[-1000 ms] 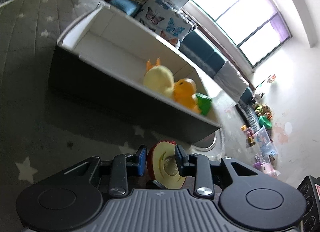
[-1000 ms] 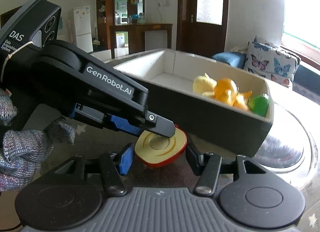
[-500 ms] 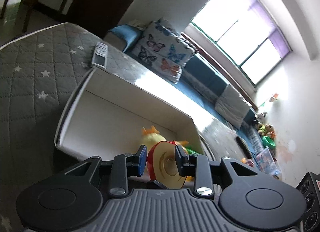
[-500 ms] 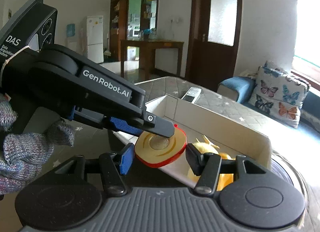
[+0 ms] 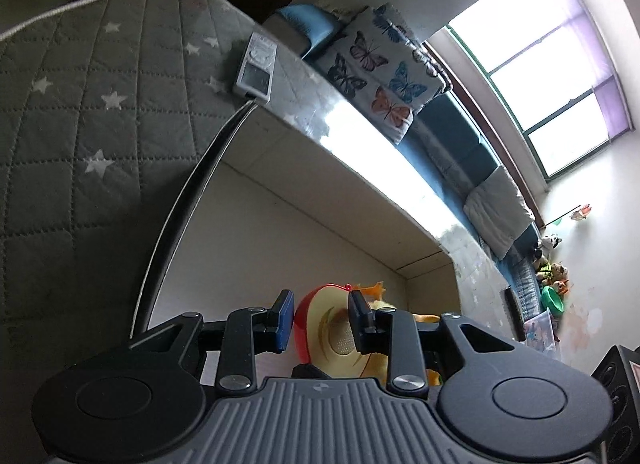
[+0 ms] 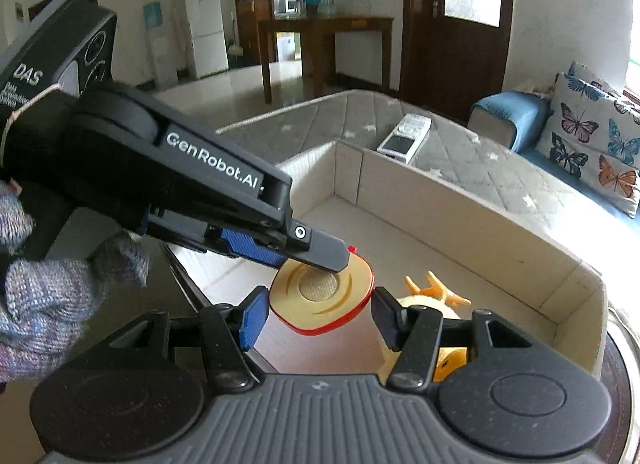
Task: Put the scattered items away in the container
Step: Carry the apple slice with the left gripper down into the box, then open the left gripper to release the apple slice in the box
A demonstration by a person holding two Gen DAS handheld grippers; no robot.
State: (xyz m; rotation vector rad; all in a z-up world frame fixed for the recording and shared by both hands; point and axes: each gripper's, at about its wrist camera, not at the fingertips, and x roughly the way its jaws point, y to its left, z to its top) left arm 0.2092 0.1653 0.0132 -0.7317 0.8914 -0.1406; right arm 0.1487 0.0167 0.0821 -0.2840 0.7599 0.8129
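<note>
The toy apple half [image 6: 322, 301], red outside and pale yellow on its cut face, was up in the air over the open box [image 6: 472, 224]. The left gripper [image 5: 322, 322] held it, and its jaws were closing on the apple's two sides, one blue pad [image 5: 285, 320] against the red skin and the dark pad on the yellow face. From the right wrist view, the left gripper [image 6: 320, 264] reached in from the left, and a hand [image 6: 52, 296] in a grey knit glove held it. The right gripper [image 6: 316, 318] sat just under the apple with its jaws fairly wide, one on each side, and neither pad seemed to touch it. Below, inside the box, lay a yellow plush toy [image 6: 430, 300] with orange bits. The box stood on a grey quilted mat [image 5: 72, 124] with white stars. A white remote [image 6: 405, 137] lay on the mat beside the far wall of the box. Farther off sat a butterfly pillow [image 6: 592, 132].
</note>
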